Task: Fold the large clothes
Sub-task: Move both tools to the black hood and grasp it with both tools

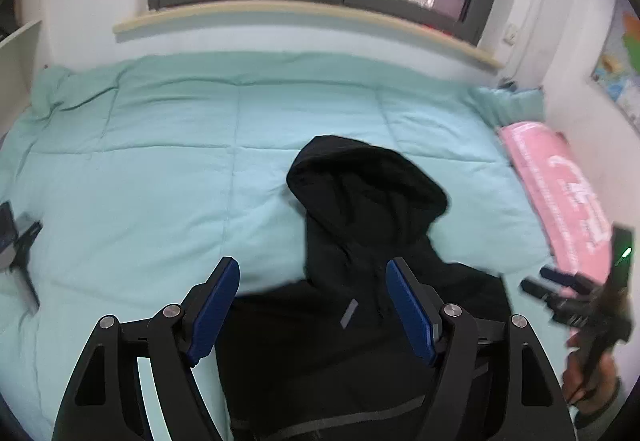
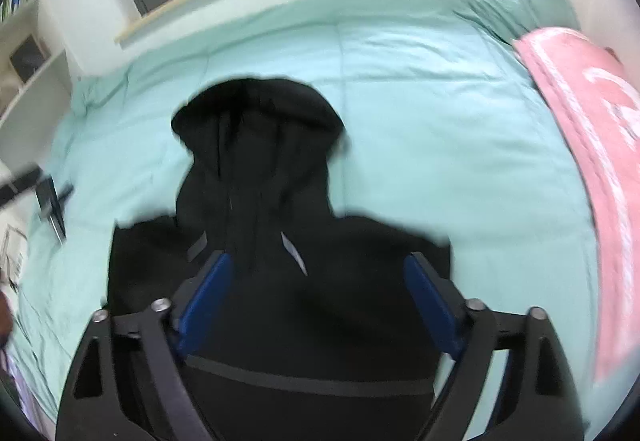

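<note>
A black hoodie (image 1: 360,201) lies flat on a mint green duvet (image 1: 160,161), with its hood toward the window. My left gripper (image 1: 312,265) hovers above the hoodie's left shoulder area, blue pads wide apart and nothing between them. At the far right of the left wrist view a hand holds my right gripper (image 1: 536,280), its fingers apart. In the right wrist view the hoodie (image 2: 260,161) fills the middle, and my right gripper (image 2: 319,259) stands open above its body. No cloth is pinched in either one.
A pink towel (image 1: 560,193) lies along the right side of the bed beside a green pillow (image 2: 520,13). A small dark device (image 1: 16,249) rests on the duvet at the left. White shelves (image 2: 36,89) stand to the left. A window sill (image 1: 280,9) runs behind the bed.
</note>
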Demonstrator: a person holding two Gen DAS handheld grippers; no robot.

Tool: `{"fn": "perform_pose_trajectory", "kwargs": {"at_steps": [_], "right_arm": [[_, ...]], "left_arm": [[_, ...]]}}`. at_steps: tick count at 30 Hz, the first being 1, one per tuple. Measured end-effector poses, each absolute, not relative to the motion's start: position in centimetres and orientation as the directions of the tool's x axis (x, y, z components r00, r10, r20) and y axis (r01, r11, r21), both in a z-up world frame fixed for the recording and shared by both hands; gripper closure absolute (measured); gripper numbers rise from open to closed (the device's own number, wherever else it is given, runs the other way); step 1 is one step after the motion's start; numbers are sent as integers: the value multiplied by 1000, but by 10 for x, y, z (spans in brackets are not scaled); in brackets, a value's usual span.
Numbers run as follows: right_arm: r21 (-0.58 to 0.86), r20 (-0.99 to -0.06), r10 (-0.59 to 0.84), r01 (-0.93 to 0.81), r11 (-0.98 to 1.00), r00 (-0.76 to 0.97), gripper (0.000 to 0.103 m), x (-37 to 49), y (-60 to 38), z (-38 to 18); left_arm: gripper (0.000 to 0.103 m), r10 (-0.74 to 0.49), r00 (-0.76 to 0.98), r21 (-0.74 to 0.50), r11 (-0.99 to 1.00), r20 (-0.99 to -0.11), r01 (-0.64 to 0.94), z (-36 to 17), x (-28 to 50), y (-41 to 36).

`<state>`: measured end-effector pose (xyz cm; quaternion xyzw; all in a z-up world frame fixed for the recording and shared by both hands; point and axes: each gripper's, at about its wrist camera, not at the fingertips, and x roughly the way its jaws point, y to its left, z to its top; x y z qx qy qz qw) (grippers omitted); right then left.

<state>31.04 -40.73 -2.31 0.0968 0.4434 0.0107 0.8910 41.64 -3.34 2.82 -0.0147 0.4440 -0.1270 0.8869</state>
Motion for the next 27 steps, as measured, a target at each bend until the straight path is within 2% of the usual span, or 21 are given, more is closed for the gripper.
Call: {"fn": "perform_pose_trajectory", "kwargs": {"at_steps": [3, 9, 14, 17, 18, 19, 20, 21, 23, 25, 27], "right_arm": [[211, -799, 115, 95, 973, 590, 25, 354, -418, -36], [256, -838, 148, 139, 957, 526, 25, 435, -436, -73], [329, -853, 223, 153, 932, 472, 25, 478, -452, -101], [320, -863, 216, 163, 933, 457, 25, 497, -448, -116], [329, -861, 227, 157, 931, 455, 30, 503, -446, -120], [334, -858, 235, 148, 931, 456, 52, 507, -444, -123], [319, -860, 226, 137, 938, 458, 68, 510, -440, -124], [279, -868, 186, 142, 950, 460, 89, 512, -438, -124], [182, -860, 74, 169, 969, 504, 93, 509, -439, -111], [205, -809, 85, 144, 968, 582, 93, 489, -443, -87], [172, -789, 69, 111, 979, 611, 93, 472, -440, -76]], "left_arm": [[26, -242, 538, -152, 967, -808, 206, 2, 460, -45], [26, -209, 479, -135, 974, -853, 184, -63, 548, -73], [26, -219, 444, -178, 975, -869, 133, -103, 589, -79], [26, -216, 431, -189, 976, -876, 103, -123, 607, -81], [26, -213, 430, -190, 977, -878, 95, -128, 611, -81], [40, -198, 434, -182, 980, -879, 81, -132, 617, -81], [58, -175, 439, -163, 984, -881, 65, -137, 624, -80], [92, -172, 432, -166, 985, -885, 53, -138, 628, -75], [92, -228, 447, -246, 969, -865, 18, -130, 629, -59], [90, -303, 488, -336, 942, -819, 22, -114, 614, -38], [86, -334, 495, -373, 928, -802, 22, -107, 598, -28]]}}
